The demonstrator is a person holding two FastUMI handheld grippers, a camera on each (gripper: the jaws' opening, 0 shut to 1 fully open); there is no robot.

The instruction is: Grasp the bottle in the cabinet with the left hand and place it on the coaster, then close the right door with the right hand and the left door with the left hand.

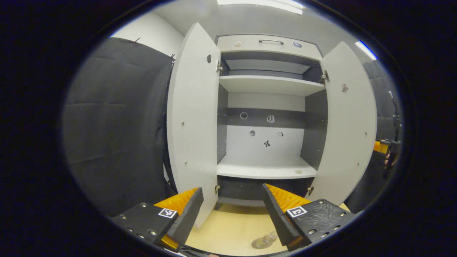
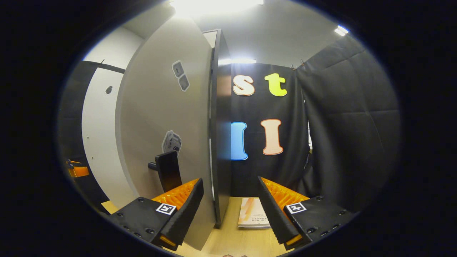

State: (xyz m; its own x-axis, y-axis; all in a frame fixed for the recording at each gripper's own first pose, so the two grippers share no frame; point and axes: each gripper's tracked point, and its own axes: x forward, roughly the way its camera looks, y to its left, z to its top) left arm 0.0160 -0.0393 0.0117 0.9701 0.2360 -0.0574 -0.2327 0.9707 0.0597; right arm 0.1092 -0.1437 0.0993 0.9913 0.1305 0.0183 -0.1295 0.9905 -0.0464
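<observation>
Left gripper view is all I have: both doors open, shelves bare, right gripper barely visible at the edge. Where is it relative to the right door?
Observer: In the right gripper view, the right gripper faces the outer side of the right door, jaws open and holding nothing.
Operator: Does that face have a handle?
Observer: Yes, a dark handle sticks out low on the door, just beyond the jaw nearer the door. I see no contact with it.
Operator: Anything on the table on that side?
Observer: A thin booklet lies flat on the table, beside the cabinet's dark side panel.
</observation>
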